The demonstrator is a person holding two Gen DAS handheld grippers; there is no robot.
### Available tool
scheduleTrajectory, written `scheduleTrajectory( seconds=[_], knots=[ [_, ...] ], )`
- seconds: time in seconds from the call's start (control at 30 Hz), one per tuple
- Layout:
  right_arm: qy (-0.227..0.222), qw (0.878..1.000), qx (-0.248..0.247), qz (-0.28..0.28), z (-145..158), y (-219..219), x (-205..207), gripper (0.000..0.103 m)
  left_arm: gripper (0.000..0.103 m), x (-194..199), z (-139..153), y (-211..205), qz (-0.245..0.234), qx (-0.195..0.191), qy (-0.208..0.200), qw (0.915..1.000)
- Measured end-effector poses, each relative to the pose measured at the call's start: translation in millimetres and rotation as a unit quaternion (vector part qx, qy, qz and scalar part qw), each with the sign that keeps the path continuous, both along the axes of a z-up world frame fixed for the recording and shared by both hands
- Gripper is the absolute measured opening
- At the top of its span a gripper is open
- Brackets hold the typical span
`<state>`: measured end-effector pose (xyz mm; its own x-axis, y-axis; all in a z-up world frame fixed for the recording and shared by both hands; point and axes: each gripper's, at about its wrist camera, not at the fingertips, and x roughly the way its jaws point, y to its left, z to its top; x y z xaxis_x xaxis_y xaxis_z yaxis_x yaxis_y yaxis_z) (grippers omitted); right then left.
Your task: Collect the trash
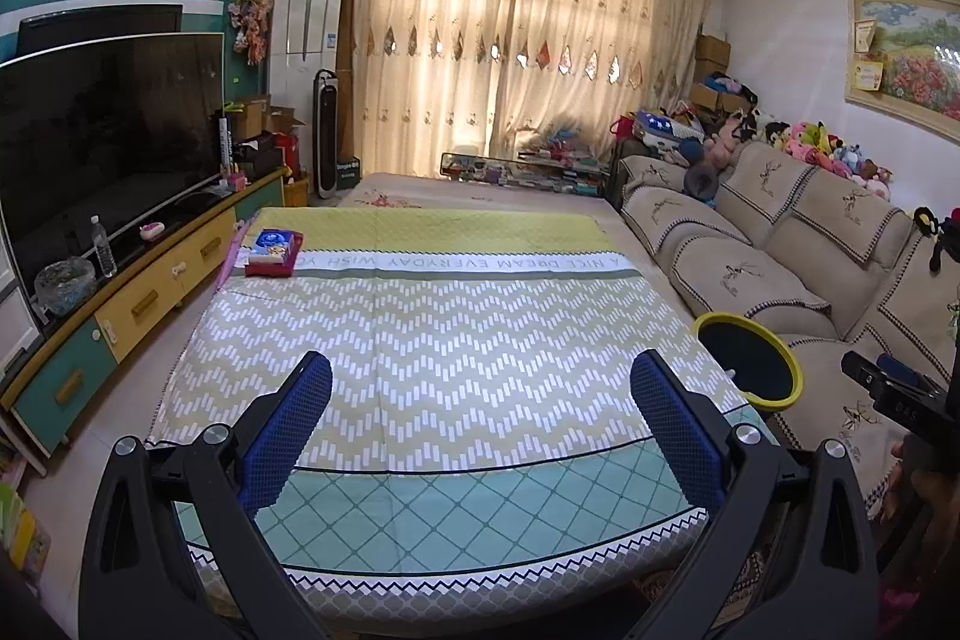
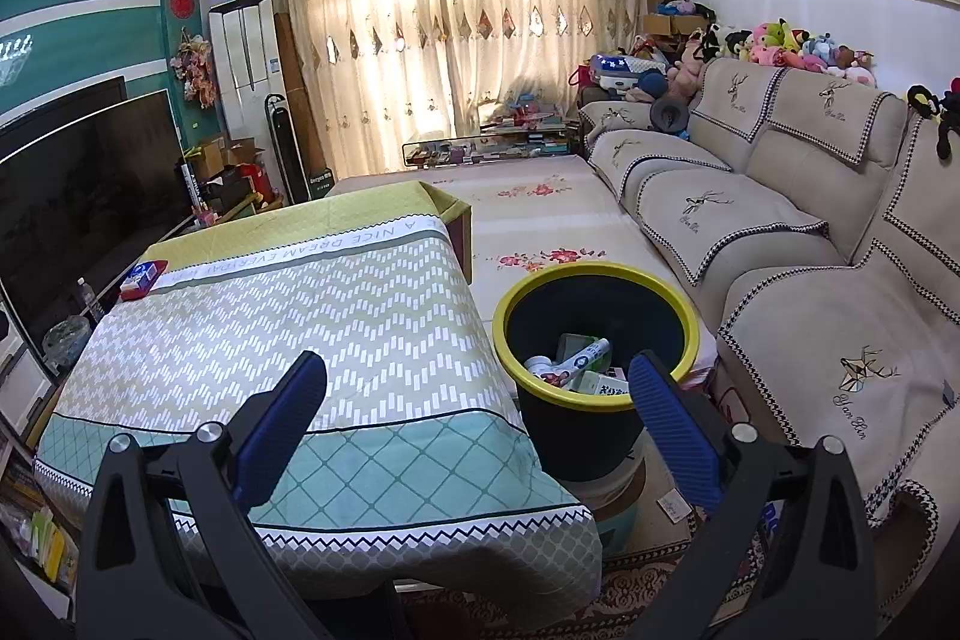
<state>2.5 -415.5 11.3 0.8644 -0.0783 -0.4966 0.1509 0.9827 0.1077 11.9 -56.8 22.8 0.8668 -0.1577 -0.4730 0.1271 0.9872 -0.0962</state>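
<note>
A black trash bin with a yellow rim (image 2: 600, 280) stands on the floor right of the cloth-covered table (image 2: 300, 328). It holds several items, among them a white tube (image 2: 579, 358) and a carton. The bin's rim also shows in the left wrist view (image 1: 747, 361). A red and blue box (image 1: 273, 253) lies at the table's far left; it also shows in the right wrist view (image 2: 141, 279). My left gripper (image 1: 480, 430) is open and empty above the table's near part. My right gripper (image 2: 477, 430) is open and empty, over the table's right edge beside the bin.
A beige sofa (image 2: 780, 232) runs along the right. A TV (image 1: 102, 130) on a low cabinet with a water bottle (image 1: 103, 247) stands left. A glass coffee table (image 1: 522, 169) with clutter sits by the curtains. The right gripper's body (image 1: 900, 394) shows at the left view's right edge.
</note>
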Motion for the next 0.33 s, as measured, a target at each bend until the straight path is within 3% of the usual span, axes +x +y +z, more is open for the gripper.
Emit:
scheduleTrajectory(
  seconds=[0.2, 0.33],
  knots=[
    [0.003, 1.000, 0.011, 0.028, -1, 7, 23, 0.096, 0.098, 41, -11, 13, 0.005, -0.001, 0.038, 0.9993],
    [0.039, 0.997, 0.012, 0.063, -14, 32, 83, 0.096, 0.098, 109, -37, 39, 0.033, 0.003, 0.076, 0.9965]
  ],
)
